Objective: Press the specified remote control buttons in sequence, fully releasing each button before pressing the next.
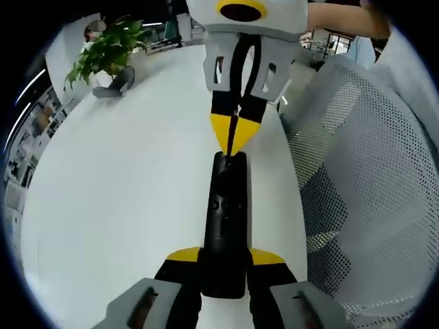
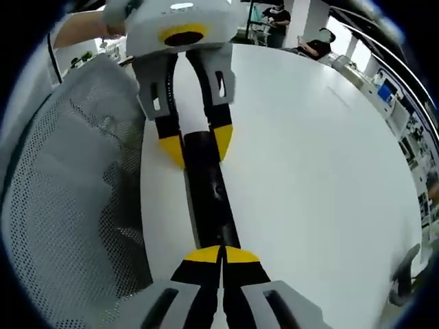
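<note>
Black plastic remote control (image 1: pixel 224 226), long and slim, lying lengthwise on my white table (image 1: pixel 116 205), near the table's edge beside a white mesh chair back (image 1: pixel 370 178). My left gripper (image 1: pixel 224 264): yellow-tipped black jaws set on either side of the remote's near end, clamping it between them. My right gripper (image 1: pixel 233 133), seen in the left gripper view coming from the far side: jaws drawn together to a point, the yellow tips resting at the remote's far end; whether they press a button, I cannot tell. In the right gripper view, the same remote control (image 2: pixel 209 199) runs away from my right gripper (image 2: pixel 221 255), whose closed tips sit at its near end, while my left gripper (image 2: pixel 195 140) straddles its far end. Small button marks show midway along the remote's face; their labels are too small to read. Green potted plant (image 1: pixel 106 51) at the table's far end. Grey mesh chair back (image 2: pixel 68 199) adjoining the table edge.
</note>
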Motion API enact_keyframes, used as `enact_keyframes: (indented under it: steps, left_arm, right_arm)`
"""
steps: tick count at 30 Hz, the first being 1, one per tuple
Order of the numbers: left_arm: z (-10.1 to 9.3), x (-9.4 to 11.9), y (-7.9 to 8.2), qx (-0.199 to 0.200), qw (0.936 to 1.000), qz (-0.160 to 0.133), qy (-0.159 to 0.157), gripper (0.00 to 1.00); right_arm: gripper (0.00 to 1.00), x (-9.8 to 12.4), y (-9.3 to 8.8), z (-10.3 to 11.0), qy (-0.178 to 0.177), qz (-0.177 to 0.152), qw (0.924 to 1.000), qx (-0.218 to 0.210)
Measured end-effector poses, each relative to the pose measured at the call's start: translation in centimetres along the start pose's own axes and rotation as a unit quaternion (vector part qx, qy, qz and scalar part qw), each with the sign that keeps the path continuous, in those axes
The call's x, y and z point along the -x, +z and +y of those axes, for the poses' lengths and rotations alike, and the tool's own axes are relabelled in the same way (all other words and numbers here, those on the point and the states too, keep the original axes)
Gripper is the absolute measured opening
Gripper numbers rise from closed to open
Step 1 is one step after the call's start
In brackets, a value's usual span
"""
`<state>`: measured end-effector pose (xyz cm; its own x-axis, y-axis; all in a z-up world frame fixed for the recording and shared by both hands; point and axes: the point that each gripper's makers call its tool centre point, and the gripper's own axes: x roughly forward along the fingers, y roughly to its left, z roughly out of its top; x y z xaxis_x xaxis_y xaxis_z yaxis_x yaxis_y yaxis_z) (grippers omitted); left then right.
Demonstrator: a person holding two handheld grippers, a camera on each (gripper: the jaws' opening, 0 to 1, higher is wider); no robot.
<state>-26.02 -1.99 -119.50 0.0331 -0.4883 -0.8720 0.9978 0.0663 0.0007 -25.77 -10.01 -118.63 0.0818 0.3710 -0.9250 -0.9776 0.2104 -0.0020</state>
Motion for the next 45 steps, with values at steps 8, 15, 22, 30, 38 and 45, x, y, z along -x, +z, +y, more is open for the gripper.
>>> enact_keyframes:
  steps: [8,15,22,30,38,45]
  left_arm:
    - [0.0,0.1,-0.1,0.0,0.9997,-0.022,-0.003,0.24]
    - [0.0,0.0,-0.1,0.007,0.9995,-0.03,-0.001,0.24]
    - [0.0,0.0,-0.1,0.006,0.9996,-0.027,0.0,0.24]
    - [-0.6,0.0,0.0,-0.006,0.9997,-0.024,-0.005,0.24]
    - [-1.6,0.1,0.3,-0.006,0.9999,-0.014,-0.004,0.24]
    - [-2.1,0.1,0.3,-0.012,0.9999,0.0,-0.009,0.24]
  right_arm:
    - [0.0,0.0,0.1,-0.2,0.02,0.01,0.9997,-0.012]
    - [0.0,0.4,0.0,0.1,0.013,-0.038,0.9992,-0.006]
    - [0.0,1.1,1.8,0.3,0.009,-0.075,0.9969,-0.022]
    - [0.0,-0.5,1.1,1.1,0.0,-0.03,0.9989,0.036]
    - [0.0,0.1,0.5,2.1,0.007,-0.031,0.9986,0.042]
    - [0.0,0.3,0.2,3.1,0.009,-0.045,0.9987,0.022]
